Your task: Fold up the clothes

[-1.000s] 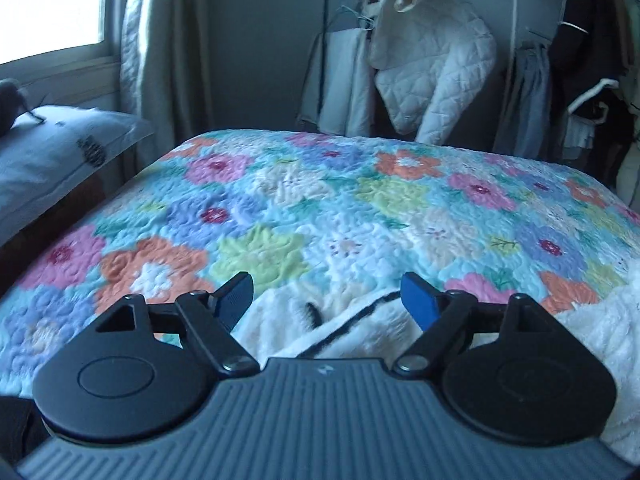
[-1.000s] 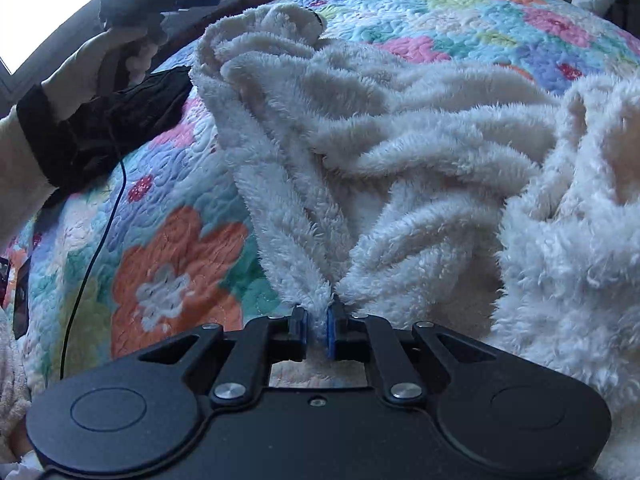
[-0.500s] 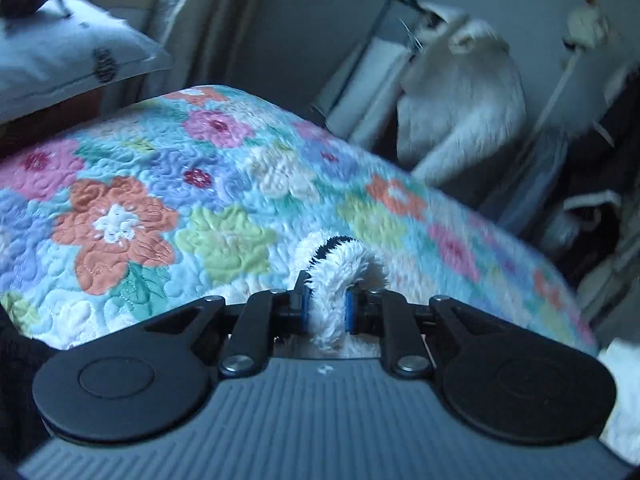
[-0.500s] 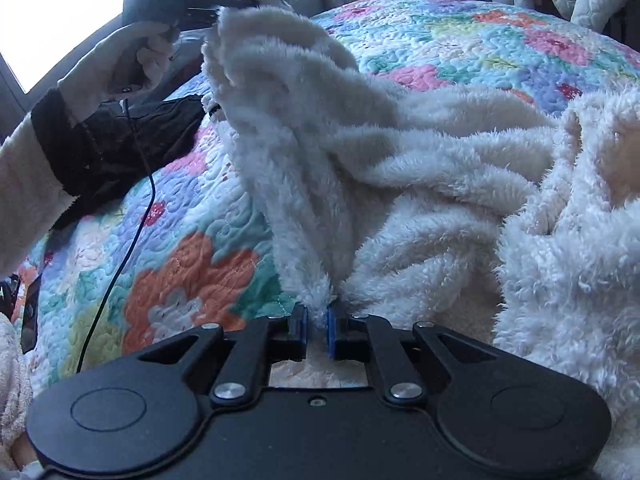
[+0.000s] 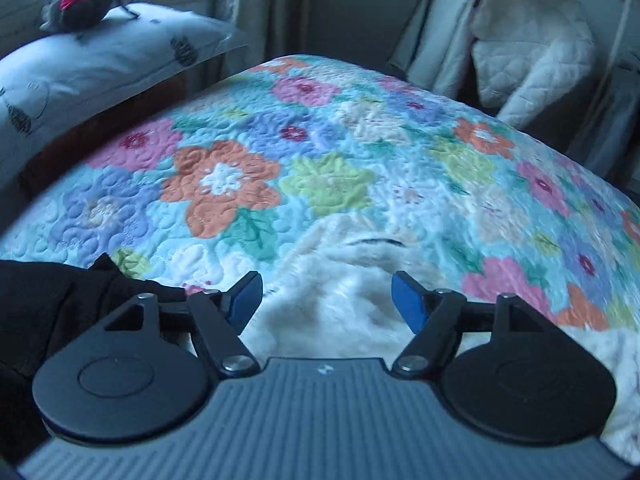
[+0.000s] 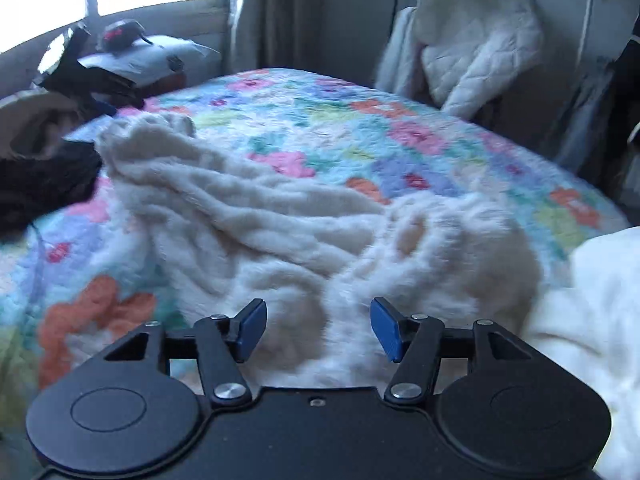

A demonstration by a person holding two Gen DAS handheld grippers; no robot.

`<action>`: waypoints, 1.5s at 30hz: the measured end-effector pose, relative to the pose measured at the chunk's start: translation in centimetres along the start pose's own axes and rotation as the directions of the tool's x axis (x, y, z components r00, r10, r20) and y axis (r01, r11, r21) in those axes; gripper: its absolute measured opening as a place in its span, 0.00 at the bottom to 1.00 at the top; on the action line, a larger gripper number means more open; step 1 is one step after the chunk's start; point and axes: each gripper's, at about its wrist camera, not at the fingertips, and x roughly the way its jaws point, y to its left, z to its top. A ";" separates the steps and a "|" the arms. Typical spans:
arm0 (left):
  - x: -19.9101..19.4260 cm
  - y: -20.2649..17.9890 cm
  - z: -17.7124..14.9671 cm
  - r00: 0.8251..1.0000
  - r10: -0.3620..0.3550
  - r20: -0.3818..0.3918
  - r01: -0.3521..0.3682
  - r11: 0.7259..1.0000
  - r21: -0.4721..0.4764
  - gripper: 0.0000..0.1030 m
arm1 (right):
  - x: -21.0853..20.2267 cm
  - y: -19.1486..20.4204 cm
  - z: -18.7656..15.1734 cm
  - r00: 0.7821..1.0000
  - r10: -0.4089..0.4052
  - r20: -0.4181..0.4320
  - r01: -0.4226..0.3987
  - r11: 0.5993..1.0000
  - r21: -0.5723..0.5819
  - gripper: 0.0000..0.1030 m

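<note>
Below both pairs of tongs the cream fleece (image 6: 280,232) lies rumpled on the flowered quilt (image 5: 328,152), let go a moment ago: left tongs (image 5: 326,298) and right tongs (image 6: 318,328) are both opening, nothing pinched, so that fold is laid down

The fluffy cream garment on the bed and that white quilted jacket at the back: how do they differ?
The fluffy cream garment lies crumpled on the floral quilt; the white quilted jacket hangs upright on a rack by the wall. The garment's surface is shaggy pile; the jacket's is smooth with stitched diamonds. Both are pale, and neither is folded.
</note>
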 end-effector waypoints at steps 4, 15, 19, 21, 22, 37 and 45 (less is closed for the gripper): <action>-2.1 -3.9 -2.7 0.995 -0.101 -0.016 0.102 0.994 0.051 0.70 | 2.6 -0.3 -1.4 0.991 -0.127 -0.036 0.125 0.991 -0.054 0.66; 0.1 -9.2 -11.1 0.966 -0.190 -0.173 0.197 0.980 0.025 0.70 | 7.6 -1.9 1.9 0.988 -0.154 -0.024 0.152 0.986 -0.065 0.22; -0.4 -10.9 -12.4 0.964 -0.204 -0.171 0.211 0.977 0.019 0.70 | 0.7 -5.9 5.5 0.984 -0.170 0.052 0.167 0.984 0.056 0.20; -1.3 -12.3 -12.7 0.957 -0.239 -0.164 0.248 0.968 0.032 0.70 | -4.6 -9.0 5.9 0.969 -0.212 0.129 0.187 0.965 0.185 0.19; -1.7 -13.0 -12.8 0.954 -0.253 -0.161 0.263 0.964 0.048 0.71 | -7.5 -10.9 5.8 0.953 -0.255 0.165 0.208 0.944 0.257 0.19; -4.0 -16.4 -14.3 0.954 -0.232 -0.191 0.249 0.966 0.065 0.80 | -18.3 -22.1 -5.9 0.931 -0.365 0.032 0.245 0.685 0.686 0.16; -1.1 -15.2 -10.4 0.985 -0.074 -0.158 0.097 0.985 0.142 0.82 | -16.0 -18.8 -3.8 0.949 -0.290 0.120 0.167 0.790 0.590 0.17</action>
